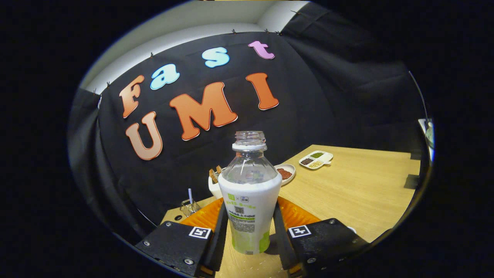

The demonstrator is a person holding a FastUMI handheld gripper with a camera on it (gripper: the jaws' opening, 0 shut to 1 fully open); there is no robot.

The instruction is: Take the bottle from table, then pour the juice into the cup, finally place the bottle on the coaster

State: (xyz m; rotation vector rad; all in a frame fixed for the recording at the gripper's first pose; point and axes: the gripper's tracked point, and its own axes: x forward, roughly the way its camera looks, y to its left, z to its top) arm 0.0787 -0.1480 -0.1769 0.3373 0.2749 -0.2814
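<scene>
While I am looking along my fingers, these are the things that matter for the coming move.

Bottle: the bottle (250, 200) is standing upright on the table (359, 189), cap off, directly between my two fingers, its long axis running straight up.

Gripper: my gripper (250, 247) is sitting low around the bottle's labelled body; the fingers are lying close along both sides, but I cannot tell whether they are pressing on it or only flanking it.

Coaster: the orange coaster (293, 214) is lying just behind the bottle's base (it is peeking out on either side of the label).

Cup: a white cup (214, 187) is showing partly behind the bottle's left shoulder, just beyond the coaster.

Judgement: I am reckoning the bottle is dead ahead and centred, so the move is turning on a firm squeeze and a straight lift.

Beyond: a plate (286, 172) and a divided dish (316, 159) are sitting further back.
</scene>
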